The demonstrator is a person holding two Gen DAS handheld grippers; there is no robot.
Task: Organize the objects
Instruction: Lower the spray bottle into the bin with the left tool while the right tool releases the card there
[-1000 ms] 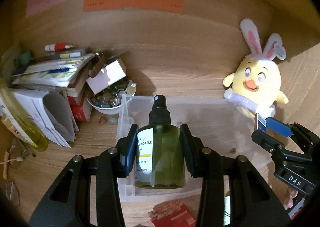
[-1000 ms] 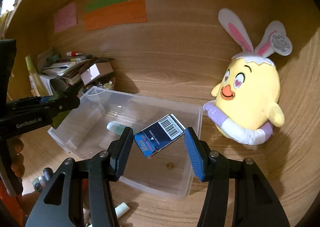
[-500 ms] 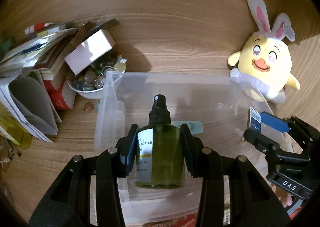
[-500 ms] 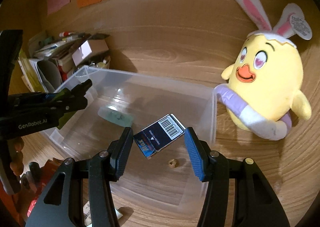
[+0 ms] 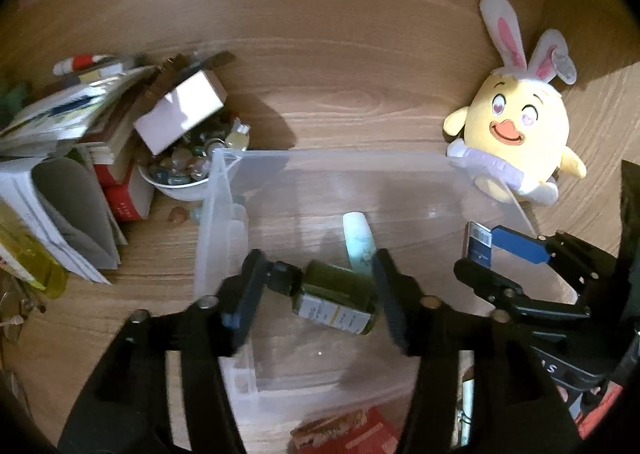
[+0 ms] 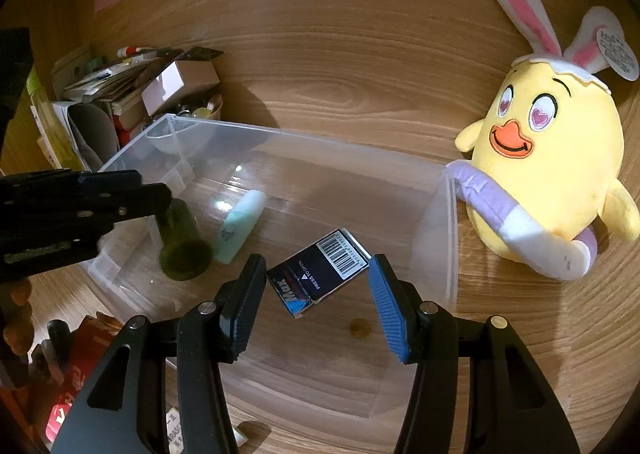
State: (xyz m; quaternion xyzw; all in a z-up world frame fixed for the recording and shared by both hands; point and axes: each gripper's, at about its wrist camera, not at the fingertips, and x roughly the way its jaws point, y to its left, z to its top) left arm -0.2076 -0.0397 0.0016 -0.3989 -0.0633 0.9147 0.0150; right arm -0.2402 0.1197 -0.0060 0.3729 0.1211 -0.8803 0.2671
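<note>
A clear plastic bin [image 5: 224, 214] [image 6: 450, 254] sits on the wooden desk. My left gripper [image 5: 316, 302] is open above the bin; the green spray bottle [image 5: 332, 302] [image 6: 182, 242] lies tilted between and below its fingers, loose inside the bin. A pale mint tube [image 5: 358, 242] [image 6: 240, 230] lies in the bin beside it. My right gripper [image 6: 318, 302] is shut on a dark blue barcoded box [image 6: 320, 274], held by its corners over the bin. That box also shows in the left wrist view [image 5: 478, 250].
A yellow chick plush with bunny ears [image 5: 516, 138] [image 6: 548, 158] stands right of the bin. A bowl of stones [image 5: 188, 170], a white box and stacked books [image 5: 60, 134] crowd the left. A red packet [image 5: 360, 434] lies in front of the bin.
My left gripper opened and the green bottle dropped and tipped onto its side in the bin. Both grippers moved further over the bin. The right gripper still holds the blue box.
</note>
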